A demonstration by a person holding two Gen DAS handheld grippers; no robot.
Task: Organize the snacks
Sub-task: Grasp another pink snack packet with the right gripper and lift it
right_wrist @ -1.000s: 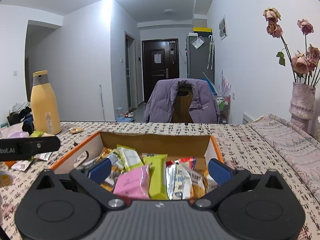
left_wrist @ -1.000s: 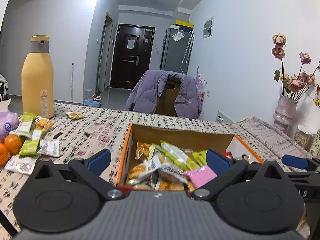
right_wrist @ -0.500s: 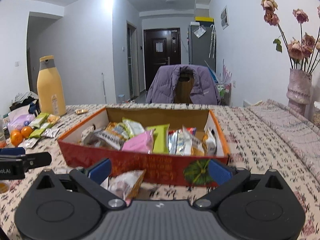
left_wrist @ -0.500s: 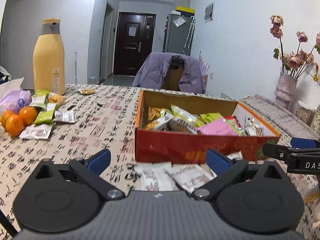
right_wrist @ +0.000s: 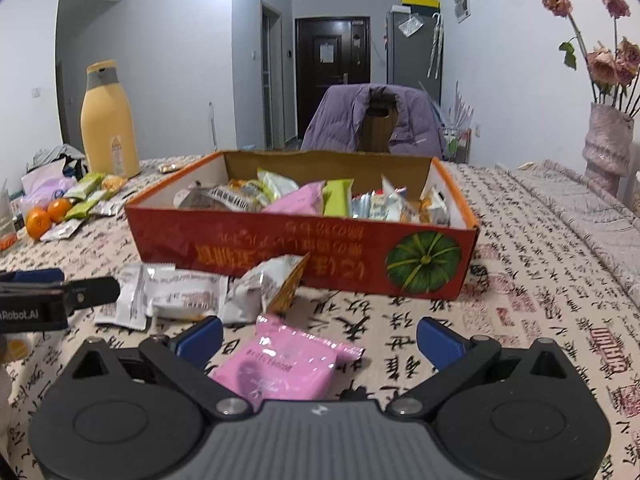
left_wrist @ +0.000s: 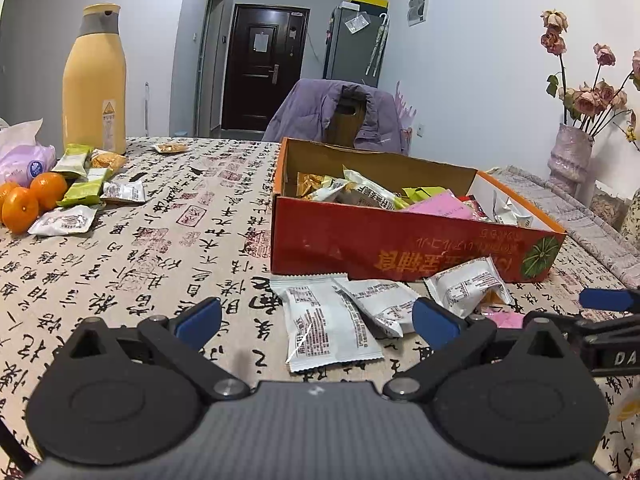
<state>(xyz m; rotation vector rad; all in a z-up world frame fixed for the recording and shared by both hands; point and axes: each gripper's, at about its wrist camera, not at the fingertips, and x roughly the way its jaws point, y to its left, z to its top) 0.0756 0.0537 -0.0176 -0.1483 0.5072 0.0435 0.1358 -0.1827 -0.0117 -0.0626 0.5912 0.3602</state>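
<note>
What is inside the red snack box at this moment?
The red box holds a heap of wrapped snacks: a pink packet, a green packet, silver and orange wrappers. Whatever lies beneath that top layer is covered, as is the box floor.

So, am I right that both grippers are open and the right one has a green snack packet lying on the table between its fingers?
Not quite: the packet is pink, not green. The right wrist view shows the pink snack packet lying on the table between the fingers of the open right gripper. The left gripper is open too, over white packets.
</note>
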